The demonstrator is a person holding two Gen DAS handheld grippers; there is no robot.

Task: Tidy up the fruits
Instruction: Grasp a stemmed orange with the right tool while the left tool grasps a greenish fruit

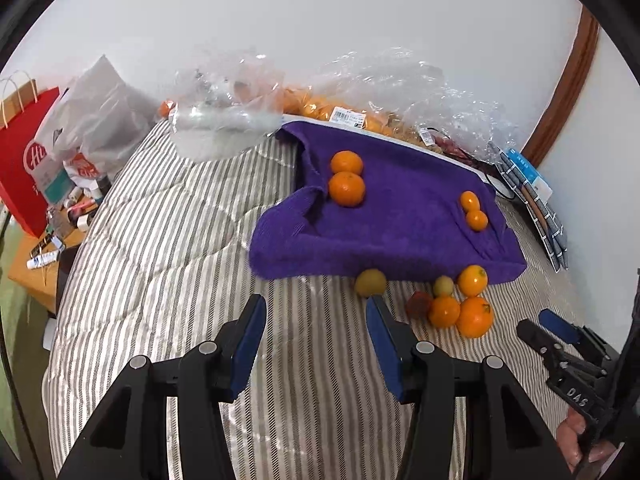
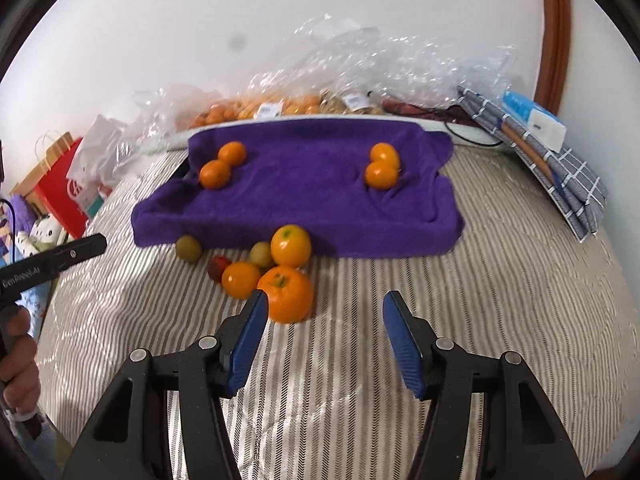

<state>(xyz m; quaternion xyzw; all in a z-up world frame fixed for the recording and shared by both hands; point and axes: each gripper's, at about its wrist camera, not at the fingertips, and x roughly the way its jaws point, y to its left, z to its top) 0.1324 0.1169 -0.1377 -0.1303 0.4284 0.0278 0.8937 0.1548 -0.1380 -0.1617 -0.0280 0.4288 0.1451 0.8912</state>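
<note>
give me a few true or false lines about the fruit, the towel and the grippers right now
1. Four orange fruits lie on the purple towel, in two pairs. True.
2. The left gripper holds a fruit. False: its jaws stand open with nothing between them.
3. A loose cluster of fruit sits on the striped bedding in front of the towel. True.
4. The right gripper is clamped on the towel. False: it hangs open over the bedding, beside the big orange.
5. All the fruit off the towel is orange. False: two yellow-green ones and a reddish one are there too.
</note>
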